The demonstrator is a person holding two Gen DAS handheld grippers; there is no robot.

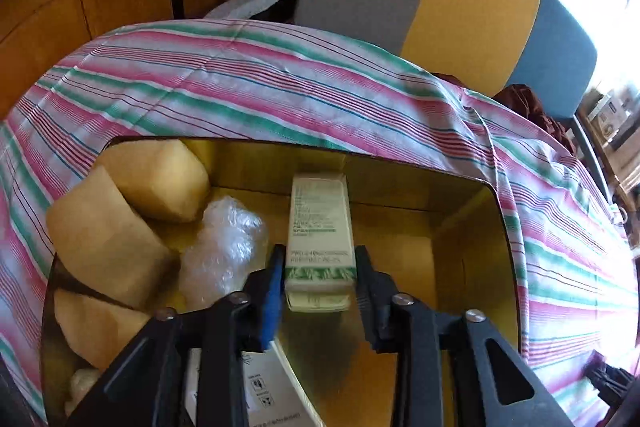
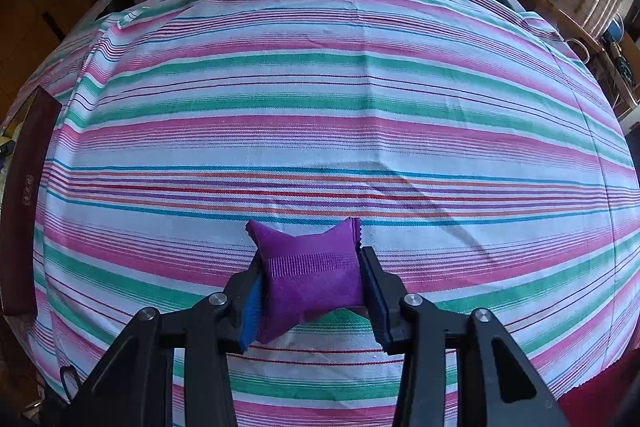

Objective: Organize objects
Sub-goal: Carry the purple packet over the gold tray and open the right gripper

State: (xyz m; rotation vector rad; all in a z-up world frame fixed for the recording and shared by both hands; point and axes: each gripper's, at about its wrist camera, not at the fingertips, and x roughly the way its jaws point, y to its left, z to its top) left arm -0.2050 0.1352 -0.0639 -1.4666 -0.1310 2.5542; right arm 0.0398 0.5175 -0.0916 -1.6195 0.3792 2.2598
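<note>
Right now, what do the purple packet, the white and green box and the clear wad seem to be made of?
Purple packet: probably matte plastic film, judging by its crimped seal band and serrated edge.
White and green box: likely printed paperboard, with sharp folded edges and small text.
Clear wad: apparently bubble wrap, glossy and bumpy.

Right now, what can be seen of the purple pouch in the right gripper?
The purple pouch is a small, pillow-shaped sachet that looks like soft woven or non-woven fabric, with a ribbed seam band across its middle and pinked, flared corners. It sits pinched at its waist between the pads of the right gripper, bulging above and below them. It is over the striped tablecloth; its lower edge seems to rest on the cloth, though that contact is not certain.
</note>
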